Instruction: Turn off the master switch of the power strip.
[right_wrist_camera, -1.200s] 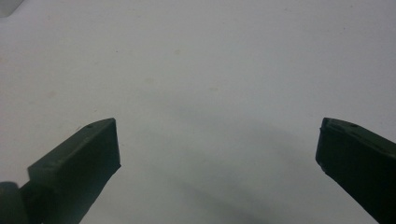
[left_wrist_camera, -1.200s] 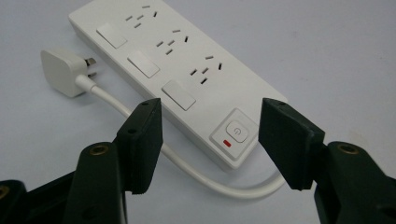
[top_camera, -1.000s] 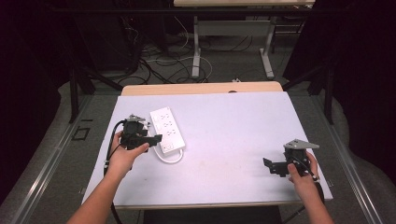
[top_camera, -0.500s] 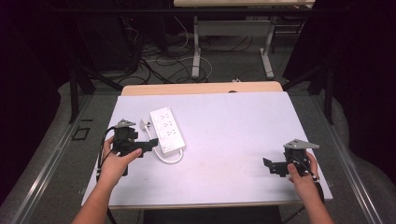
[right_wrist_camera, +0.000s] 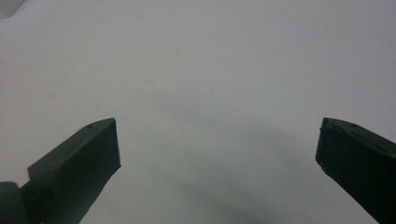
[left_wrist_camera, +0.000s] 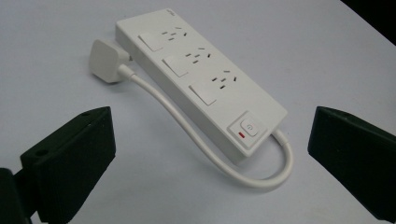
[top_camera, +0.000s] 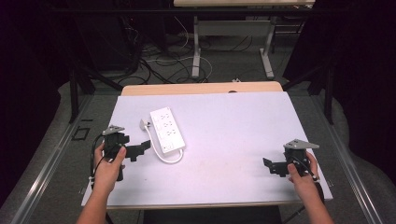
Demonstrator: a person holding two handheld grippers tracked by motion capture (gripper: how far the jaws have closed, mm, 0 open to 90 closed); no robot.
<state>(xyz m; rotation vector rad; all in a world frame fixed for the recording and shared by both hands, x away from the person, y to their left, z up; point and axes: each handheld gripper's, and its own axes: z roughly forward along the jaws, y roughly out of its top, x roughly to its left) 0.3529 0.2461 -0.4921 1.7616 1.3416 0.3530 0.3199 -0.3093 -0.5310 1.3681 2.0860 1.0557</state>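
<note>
White tabletop point(top_camera: 224, 140) nearest the camera carries both hand-held tools: L gripper point(top_camera: 140, 150) at the near-left edge, jaws spread wide w/ nothing between, having just been opening; R gripper point(top_camera: 270, 166) near-right, jaws likewise wide apart over bare surface, well away from the rest. Just beyond the L jaws lies the white power strip point(top_camera: 166, 130), flat, its cable point(top_camera: 168, 157) looping at the near end, plug point(top_camera: 144, 124) beside its far end. Farther back: wooden table edge point(top_camera: 201, 87), floor cables point(top_camera: 154, 70), desk legs point(top_camera: 196, 46).
</note>
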